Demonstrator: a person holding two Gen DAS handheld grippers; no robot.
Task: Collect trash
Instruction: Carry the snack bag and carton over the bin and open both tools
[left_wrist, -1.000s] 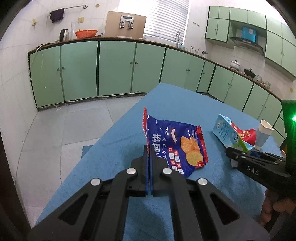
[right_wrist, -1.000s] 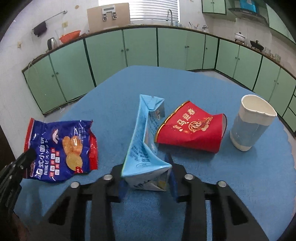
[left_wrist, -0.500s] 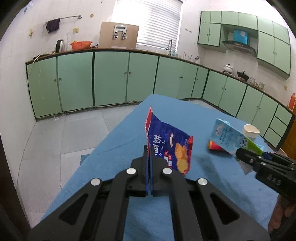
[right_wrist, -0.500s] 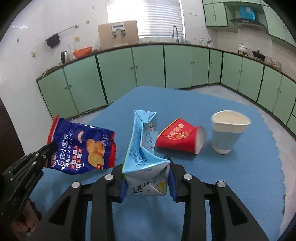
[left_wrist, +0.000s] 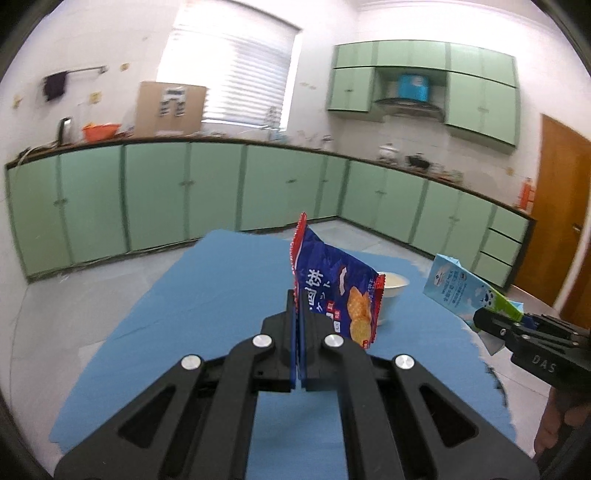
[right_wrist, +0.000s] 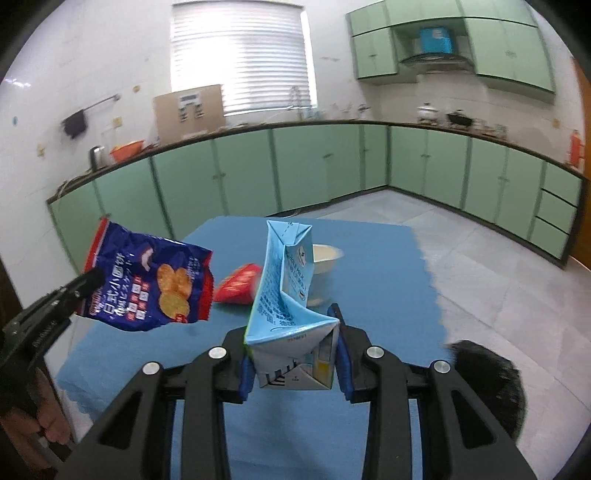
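Observation:
My left gripper is shut on the edge of a blue snack bag with red trim and holds it in the air above the blue table. The bag also shows in the right wrist view, with the left gripper at its left edge. My right gripper is shut on a crushed light-blue milk carton, lifted off the table; the carton shows at the right of the left wrist view. A crushed red paper cup lies on the table. A white paper cup stands behind the carton.
Green kitchen cabinets run along the far walls, with a tiled floor around the table. A wooden door is at the right. A dark fuzzy object shows at the lower right of the right wrist view.
Both grippers have risen with their loads: the snack bag and the milk carton have gone from the tabletop up into the air. The red cup and white cup have stayed on the table.

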